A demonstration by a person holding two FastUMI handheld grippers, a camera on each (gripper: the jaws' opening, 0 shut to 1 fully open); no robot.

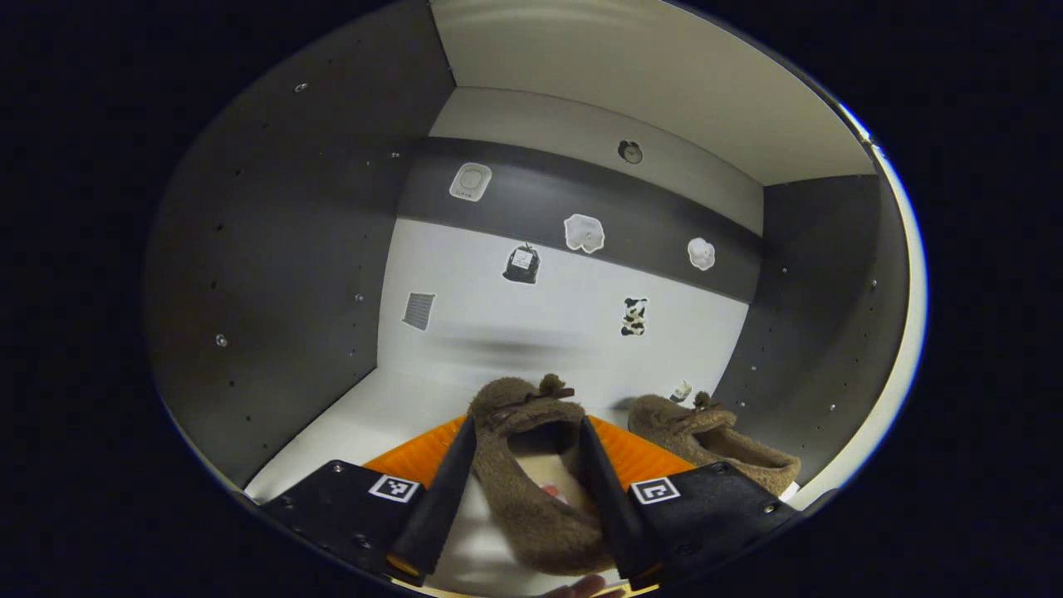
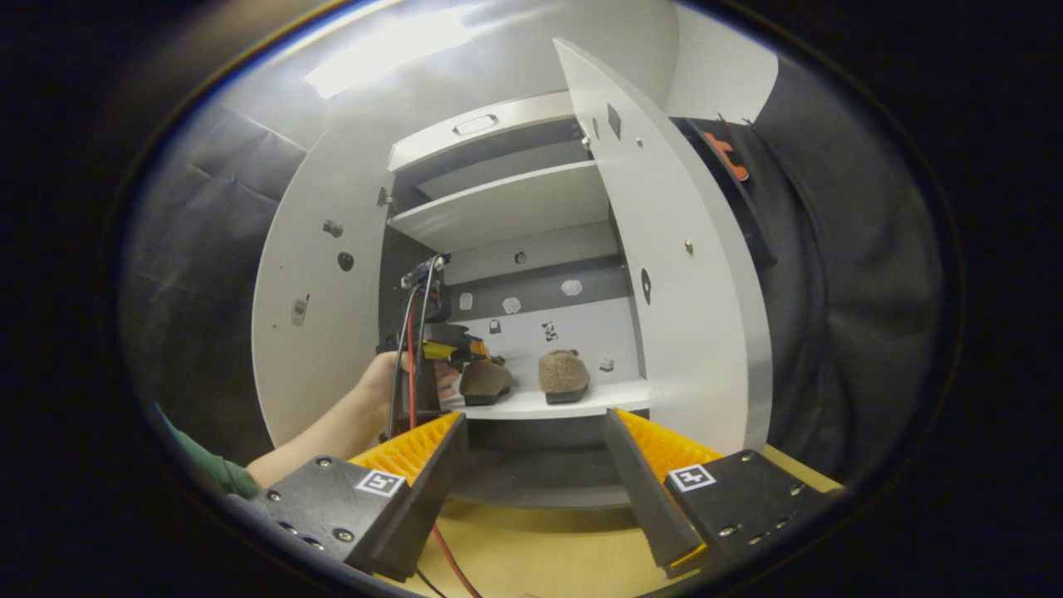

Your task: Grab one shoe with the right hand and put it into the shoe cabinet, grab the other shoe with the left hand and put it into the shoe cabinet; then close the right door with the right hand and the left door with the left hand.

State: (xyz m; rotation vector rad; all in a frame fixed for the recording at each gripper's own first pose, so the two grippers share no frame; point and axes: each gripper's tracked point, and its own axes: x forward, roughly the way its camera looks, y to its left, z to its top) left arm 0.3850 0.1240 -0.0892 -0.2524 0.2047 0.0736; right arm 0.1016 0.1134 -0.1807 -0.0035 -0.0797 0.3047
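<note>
Left gripper view: the left tool [image 1: 525, 490] is gripping a fuzzy brown slipper [image 1: 531, 465] over the cabinet shelf [image 1: 357, 423]; settling it flat beside its mate [image 1: 714, 444] before releasing seems wise, while the right tool [image 2: 536, 486] is hanging open.

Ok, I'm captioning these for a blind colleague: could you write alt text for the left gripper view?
The left gripper reaches into the white shoe cabinet, its fingers either side of a brown fuzzy shoe on the shelf. A second matching shoe sits to its right, and small stickers dot the back wall.

Two brown shoes [image 2: 564, 374] sit on the cabinet shelf [image 2: 573, 402].
</note>
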